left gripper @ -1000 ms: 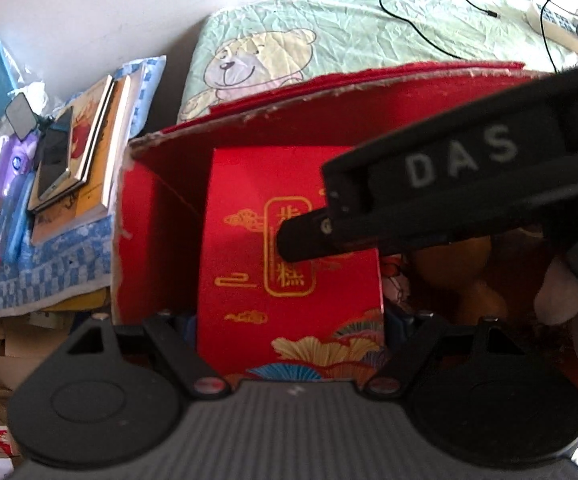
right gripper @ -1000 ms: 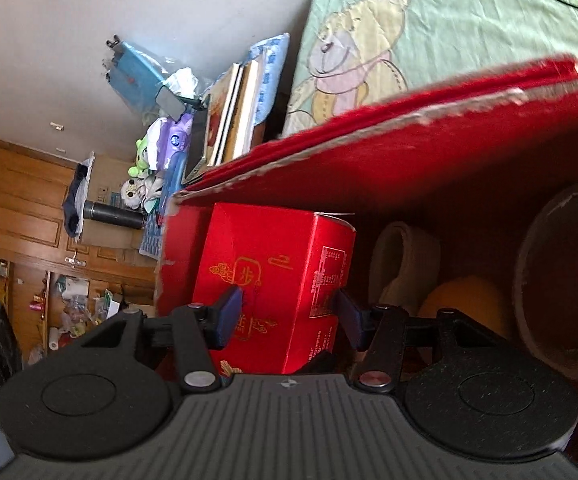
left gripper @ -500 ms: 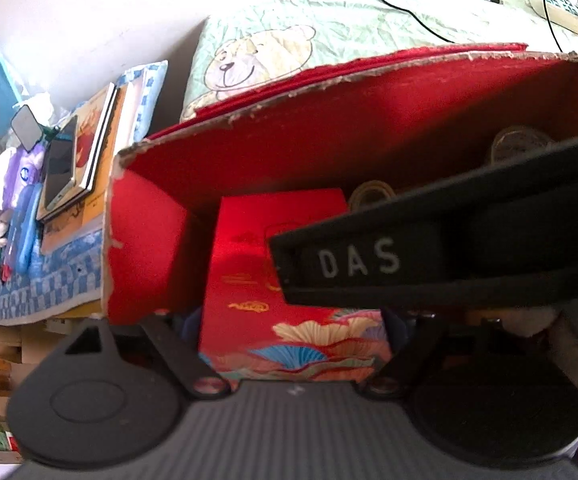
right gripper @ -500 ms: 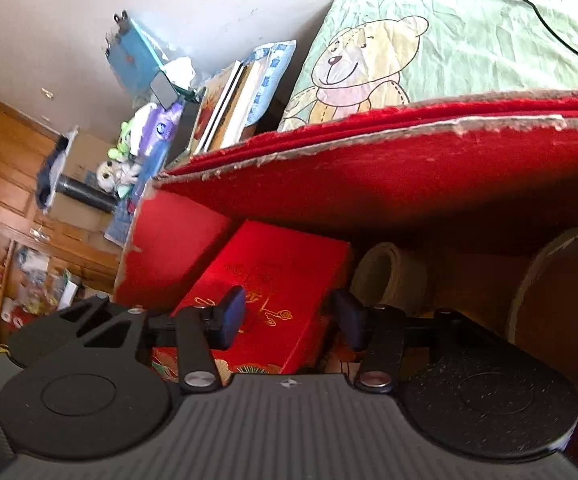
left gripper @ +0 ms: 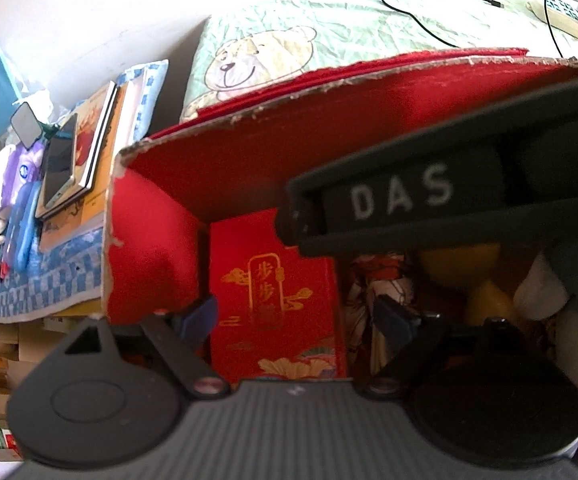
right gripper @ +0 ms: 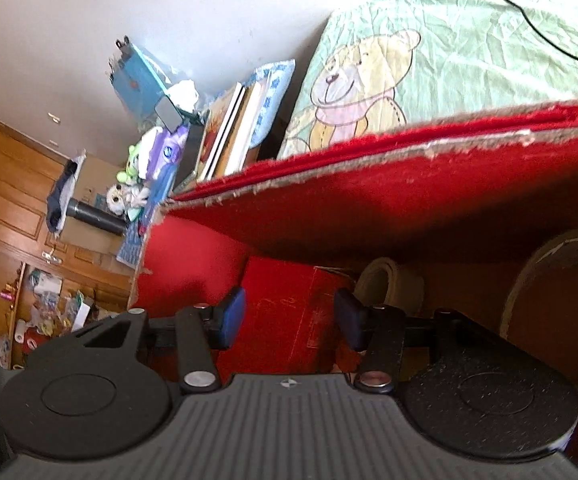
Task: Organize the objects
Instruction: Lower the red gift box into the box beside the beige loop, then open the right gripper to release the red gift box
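A small red gift box [left gripper: 277, 300] with gold characters stands upright in the left corner of a big red carton [left gripper: 153, 264]. My left gripper [left gripper: 295, 318] is open and straddles the box; its right pad stands clear of the box's side. In the right wrist view the same box [right gripper: 281, 300] lies deeper in the carton [right gripper: 409, 192], beyond my open right gripper [right gripper: 291, 318], which holds nothing. The right tool's black housing marked DAS [left gripper: 401, 196] crosses the left wrist view above the box.
Beside the box in the carton lie a patterned cloth [left gripper: 381, 284], a yellow object [left gripper: 465, 264], a pale roll [right gripper: 389, 284] and a large round rim [right gripper: 529, 300]. A hand [left gripper: 537, 296] shows at right. Behind are a bear-print bed [right gripper: 469, 52] and stacked books [left gripper: 89, 148].
The gift box has gone down into the carton's left corner and the left fingers have spread away from its sides. The right tool has shifted across above it, still open.
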Demonstrator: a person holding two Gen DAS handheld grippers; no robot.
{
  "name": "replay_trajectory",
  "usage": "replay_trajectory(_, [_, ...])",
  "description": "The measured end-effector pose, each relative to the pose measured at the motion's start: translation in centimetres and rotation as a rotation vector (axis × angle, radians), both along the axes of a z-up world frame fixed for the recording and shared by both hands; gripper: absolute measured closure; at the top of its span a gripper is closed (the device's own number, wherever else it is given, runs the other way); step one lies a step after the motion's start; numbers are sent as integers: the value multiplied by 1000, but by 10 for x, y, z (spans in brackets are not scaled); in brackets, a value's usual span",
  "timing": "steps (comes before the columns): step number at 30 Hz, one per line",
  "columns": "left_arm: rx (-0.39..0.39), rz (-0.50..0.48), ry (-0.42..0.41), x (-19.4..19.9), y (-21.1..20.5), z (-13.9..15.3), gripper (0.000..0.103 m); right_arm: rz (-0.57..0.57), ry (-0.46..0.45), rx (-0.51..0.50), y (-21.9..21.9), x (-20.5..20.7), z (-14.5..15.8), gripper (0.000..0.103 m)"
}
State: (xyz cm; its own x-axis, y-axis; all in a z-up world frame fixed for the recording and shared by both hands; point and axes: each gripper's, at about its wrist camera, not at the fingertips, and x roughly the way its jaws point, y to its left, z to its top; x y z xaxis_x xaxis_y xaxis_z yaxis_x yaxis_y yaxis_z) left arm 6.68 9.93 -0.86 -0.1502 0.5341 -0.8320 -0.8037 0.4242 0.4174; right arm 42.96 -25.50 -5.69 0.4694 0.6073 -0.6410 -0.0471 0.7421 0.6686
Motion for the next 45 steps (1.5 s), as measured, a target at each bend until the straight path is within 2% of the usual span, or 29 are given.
replay_trajectory(16, [37, -3, 13, 2, -5, 5, 15, -38, -24, -29, -4, 0, 2, 49])
replay_trajectory(26, [37, -9, 4, 3, 2, 1, 11, -55, -32, -38, -6, -2, 3, 49])
replay_trajectory(40, [52, -16, -9, 0, 1, 3, 11, -99, -36, -63, -10, -3, 4, 49])
replay_trajectory(45, [65, -24, -16, -2, -2, 7, 10, -141, -64, -129, -11, -10, 14, 49])
